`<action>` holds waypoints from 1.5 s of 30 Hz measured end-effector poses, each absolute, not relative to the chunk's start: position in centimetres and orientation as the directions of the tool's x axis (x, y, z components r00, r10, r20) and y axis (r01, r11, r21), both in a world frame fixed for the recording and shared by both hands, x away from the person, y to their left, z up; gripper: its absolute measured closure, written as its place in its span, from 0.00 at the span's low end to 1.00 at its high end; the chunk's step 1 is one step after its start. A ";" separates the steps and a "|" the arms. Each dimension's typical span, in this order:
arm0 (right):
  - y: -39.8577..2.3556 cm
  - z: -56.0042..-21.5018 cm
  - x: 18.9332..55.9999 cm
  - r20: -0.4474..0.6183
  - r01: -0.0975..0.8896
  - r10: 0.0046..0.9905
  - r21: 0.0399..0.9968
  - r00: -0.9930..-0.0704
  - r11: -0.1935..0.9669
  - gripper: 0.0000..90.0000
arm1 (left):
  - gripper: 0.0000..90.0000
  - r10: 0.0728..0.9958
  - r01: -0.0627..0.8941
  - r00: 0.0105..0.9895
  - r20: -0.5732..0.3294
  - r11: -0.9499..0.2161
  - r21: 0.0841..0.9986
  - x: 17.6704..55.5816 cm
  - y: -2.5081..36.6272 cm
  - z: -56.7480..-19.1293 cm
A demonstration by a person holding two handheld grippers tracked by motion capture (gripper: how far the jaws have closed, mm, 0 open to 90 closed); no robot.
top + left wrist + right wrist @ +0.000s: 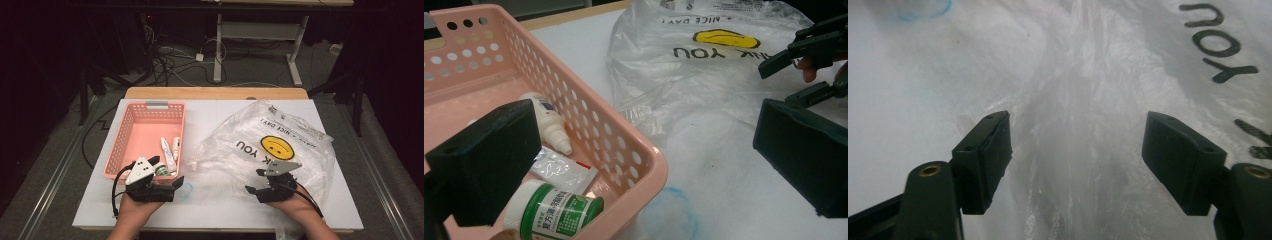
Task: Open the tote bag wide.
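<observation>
A crumpled clear plastic bag with a yellow smiley lies right of a pink basket. The right gripper hovers over its near edge, jaws apart, film between them ungripped. The left gripper gapes empty across the basket's near corner, half hiding a green-capped bottle.

Lab, floor cables, bare table frame
</observation>
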State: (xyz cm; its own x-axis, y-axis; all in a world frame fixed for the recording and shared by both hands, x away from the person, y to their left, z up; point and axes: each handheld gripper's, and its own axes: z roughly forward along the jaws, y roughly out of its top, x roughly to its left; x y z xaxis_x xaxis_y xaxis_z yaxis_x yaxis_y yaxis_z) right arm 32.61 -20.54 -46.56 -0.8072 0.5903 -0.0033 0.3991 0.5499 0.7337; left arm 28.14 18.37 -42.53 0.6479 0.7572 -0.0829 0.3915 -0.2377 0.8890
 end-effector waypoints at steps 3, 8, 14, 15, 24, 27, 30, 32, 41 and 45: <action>-20.0 -47.1 32.7 -0.021 0.395 0.576 0.707 -0.817 0.587 0.29 | 0.00 0.757 0.392 0.648 -0.084 -0.237 0.889 28.2 18.4 -42.5; -19.5 -47.9 32.9 -0.042 0.400 0.573 0.675 -0.818 0.621 0.29 | 0.00 0.761 0.398 0.642 -0.096 -0.224 0.890 28.1 18.5 -42.6; -20.0 -47.8 33.1 -0.031 0.414 0.600 0.695 -0.800 0.588 0.46 | 0.00 0.759 0.395 0.646 -0.085 -0.236 0.888 28.2 18.5 -42.6; -20.0 -47.8 33.2 -0.026 0.419 0.602 0.694 -0.798 0.585 0.48 | 0.00 0.759 0.396 0.646 -0.087 -0.236 0.887 28.2 18.4 -42.6; -20.4 -47.8 33.4 -0.014 0.428 0.613 0.703 -0.790 0.568 0.57 | 0.00 0.761 0.399 0.643 -0.088 -0.234 0.887 28.1 18.4 -42.6; -20.5 -47.8 33.4 -0.010 0.427 0.612 0.707 -0.791 0.563 0.60 | 0.00 0.763 0.399 0.641 -0.089 -0.231 0.887 28.1 18.4 -42.5; -20.6 -47.8 33.4 -0.004 0.435 0.619 0.707 -0.786 0.557 0.62 | 0.00 0.764 0.396 0.640 -0.087 -0.230 0.889 28.0 18.4 -42.5; -20.7 -47.8 33.4 -0.007 0.431 0.617 0.709 -0.787 0.558 0.63 | 0.00 0.764 0.398 0.639 -0.089 -0.229 0.889 28.0 18.4 -42.5; -20.9 -47.8 33.7 -0.003 0.436 0.623 0.711 -0.782 0.551 0.73 | 0.00 0.764 0.400 0.639 -0.090 -0.230 0.887 28.2 18.6 -42.6; -21.0 -47.8 33.7 0.011 0.445 0.628 0.715 -0.778 0.539 0.74 | 0.00 0.765 0.400 0.638 -0.090 -0.229 0.888 28.2 18.6 -42.6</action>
State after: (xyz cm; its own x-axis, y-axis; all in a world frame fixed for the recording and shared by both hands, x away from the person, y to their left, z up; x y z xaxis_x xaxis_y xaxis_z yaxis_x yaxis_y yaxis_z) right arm 33.71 -21.03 -47.81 -0.7780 0.6281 0.0108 0.4450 0.5389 0.7152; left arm 28.20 18.61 -42.56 0.6376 0.7651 -0.0897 0.3996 -0.2290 0.8876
